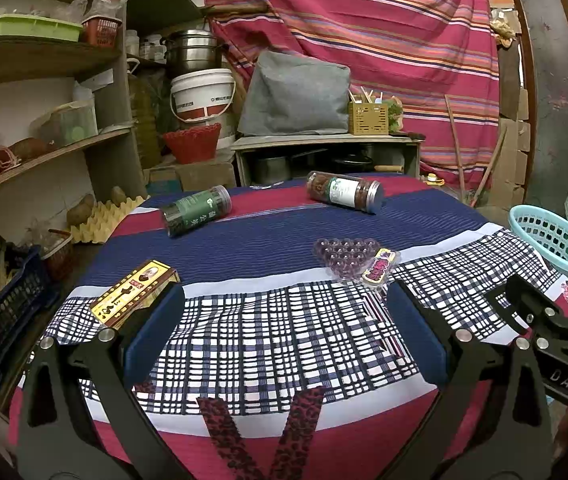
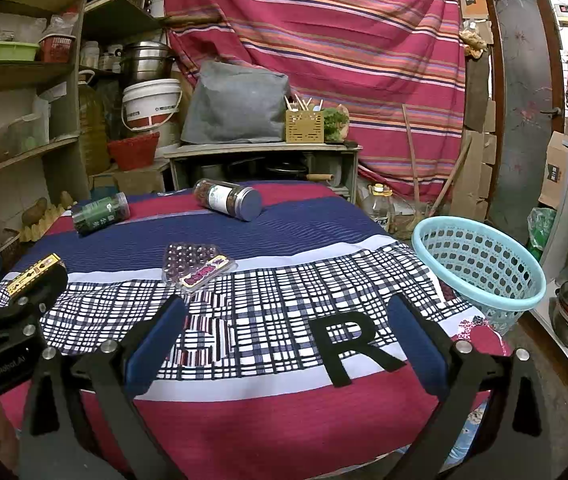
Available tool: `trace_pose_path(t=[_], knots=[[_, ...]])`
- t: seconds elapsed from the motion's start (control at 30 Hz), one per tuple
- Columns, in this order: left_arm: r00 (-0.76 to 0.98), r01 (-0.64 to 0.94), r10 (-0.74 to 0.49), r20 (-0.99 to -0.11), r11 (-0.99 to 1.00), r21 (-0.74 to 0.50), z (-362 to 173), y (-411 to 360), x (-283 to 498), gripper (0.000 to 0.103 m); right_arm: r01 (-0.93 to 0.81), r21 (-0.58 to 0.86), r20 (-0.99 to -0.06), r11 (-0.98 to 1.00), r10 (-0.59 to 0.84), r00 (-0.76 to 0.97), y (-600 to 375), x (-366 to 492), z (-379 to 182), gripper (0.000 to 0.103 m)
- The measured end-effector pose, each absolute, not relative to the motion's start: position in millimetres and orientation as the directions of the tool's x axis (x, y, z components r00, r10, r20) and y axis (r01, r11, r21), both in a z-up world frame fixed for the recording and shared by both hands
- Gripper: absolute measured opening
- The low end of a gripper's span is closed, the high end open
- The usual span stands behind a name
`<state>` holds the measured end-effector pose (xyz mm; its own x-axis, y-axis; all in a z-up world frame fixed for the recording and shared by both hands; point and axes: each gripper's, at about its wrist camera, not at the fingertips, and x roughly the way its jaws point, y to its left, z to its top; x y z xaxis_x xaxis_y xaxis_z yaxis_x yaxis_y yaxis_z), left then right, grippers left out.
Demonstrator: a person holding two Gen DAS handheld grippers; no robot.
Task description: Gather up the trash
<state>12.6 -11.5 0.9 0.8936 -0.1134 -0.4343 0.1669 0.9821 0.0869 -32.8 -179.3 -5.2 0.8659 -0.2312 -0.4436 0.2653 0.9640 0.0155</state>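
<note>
Left gripper (image 1: 284, 332): black angular linkage frame, silver round pivot screws, two blue padded fingers (image 1: 156, 332). Right gripper (image 2: 284, 332): same black frame, silver screws, blue pads (image 2: 416, 344). White lettering "DAS" and "GenRobot.AI" on black bodies.

Landmark: blister pack (image 2: 198, 270), mid counter (image 2: 284, 400). Two jars lie on sides behind it: one (image 2: 101, 213) far left, other (image 2: 228, 199) directly behind, well apart. Flat box (image 1: 134, 292) left of pack, at counter's left edge. Basket (image 2: 480, 272) right of pack, off counter's right edge. Shelves (image 1: 36, 152) beyond box.
</note>
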Motion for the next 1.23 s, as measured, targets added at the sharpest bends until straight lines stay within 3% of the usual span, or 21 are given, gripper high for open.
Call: trace_pose_path(t=[1.23], knots=[[0.9, 0.109, -0.068, -0.431, 0.992, 0.071, 1.5, -7.5, 7.4, 0.098, 0.262, 0.016, -0.443, 0.965, -0.229, 0.867, -176.6, -32.6, -4.9, 0.098]])
